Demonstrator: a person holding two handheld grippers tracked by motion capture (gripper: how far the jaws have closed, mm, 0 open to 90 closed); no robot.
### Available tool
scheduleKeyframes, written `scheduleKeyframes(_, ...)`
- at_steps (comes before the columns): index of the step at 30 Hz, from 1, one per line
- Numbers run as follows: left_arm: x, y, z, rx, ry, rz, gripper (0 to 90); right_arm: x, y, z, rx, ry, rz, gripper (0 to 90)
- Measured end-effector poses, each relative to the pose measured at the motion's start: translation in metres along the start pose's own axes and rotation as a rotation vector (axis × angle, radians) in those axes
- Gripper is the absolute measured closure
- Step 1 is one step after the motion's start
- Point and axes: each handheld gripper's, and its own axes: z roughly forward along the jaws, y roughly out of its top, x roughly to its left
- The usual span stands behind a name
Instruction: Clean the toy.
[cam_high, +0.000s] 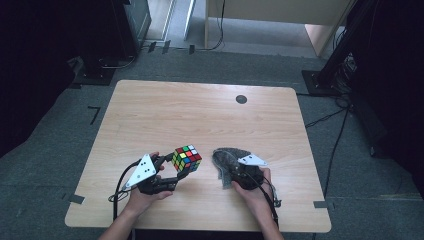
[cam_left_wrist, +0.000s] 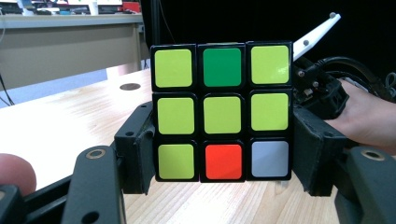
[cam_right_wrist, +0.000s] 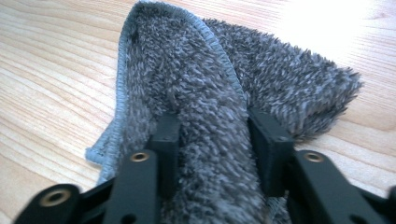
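Gripping the scrambled, many-coloured plastic puzzle cube (cam_high: 187, 158), the left gripper (cam_high: 176, 170) has it clamped between its two black jaws, one jaw on each side face, pads pressed flat against the cube. In the left gripper view the cube (cam_left_wrist: 222, 112) fills the middle, showing a face that is mostly yellow-green with one dark green square at top centre, an orange-red one at bottom centre and a pale grey one at bottom corner. From the high view the cube sits at the near edge of the light wooden table (cam_high: 200, 115), left of centre, seemingly lifted just clear of the wood, though that is hard to judge from above.

Over to the right, near the same edge, the right gripper (cam_high: 235, 172) is clenched on a shaggy grey microfibre cloth (cam_high: 226, 160). The right gripper view shows a thick fold of that cloth (cam_right_wrist: 210, 107) pinched between the jaws, its stitched pale hem curling off to the left and the rest bunched on the table beyond.

Cube and cloth are near each other but apart. A small dark round disc (cam_high: 241, 99) lies at the table's far side.
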Motion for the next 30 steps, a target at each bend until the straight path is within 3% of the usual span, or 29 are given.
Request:
scheduleKeyframes(6, 0.001, -0.001, 0.000, 0.014, -0.004, 0.005, 34.5, -0.003, 0.003, -0.007, -0.022, 0.015, 0.034, 71.2)
scheduleKeyframes(11, -0.001, -0.001, 0.002, 0.026, 0.003, 0.028, 34.5, 0.003, 0.015, -0.032, -0.149, 0.054, 0.064, 71.4)
scheduleKeyframes(14, -0.006, -0.002, 0.005, 0.045, 0.007, 0.062, 34.5, 0.011, 0.026, -0.056, -0.247, 0.119, 0.093, 71.4)
scheduleKeyframes(17, -0.014, -0.003, 0.009, 0.069, 0.006, 0.108, 34.5, 0.023, 0.038, -0.083, -0.342, 0.223, 0.126, 71.2)
scheduleKeyframes(20, -0.021, -0.005, 0.014, 0.084, -0.004, 0.140, 34.5, 0.040, 0.047, -0.104, -0.404, 0.324, 0.124, 70.9)
scheduleKeyframes(22, -0.026, -0.005, 0.015, 0.091, -0.010, 0.163, 34.5, 0.052, 0.051, -0.113, -0.416, 0.392, 0.100, 70.7)
scheduleKeyframes(26, -0.034, -0.004, 0.016, 0.087, -0.030, 0.211, 34.5, 0.074, 0.053, -0.112, -0.366, 0.457, 0.043, 70.4)
scheduleKeyframes(28, -0.036, -0.003, 0.015, 0.071, -0.036, 0.220, 34.6, 0.077, 0.051, -0.104, -0.332, 0.447, 0.026, 70.3)
scheduleKeyframes(30, -0.036, -0.002, 0.013, 0.069, -0.029, 0.226, 34.6, 0.075, 0.047, -0.096, -0.308, 0.433, 0.044, 70.0)
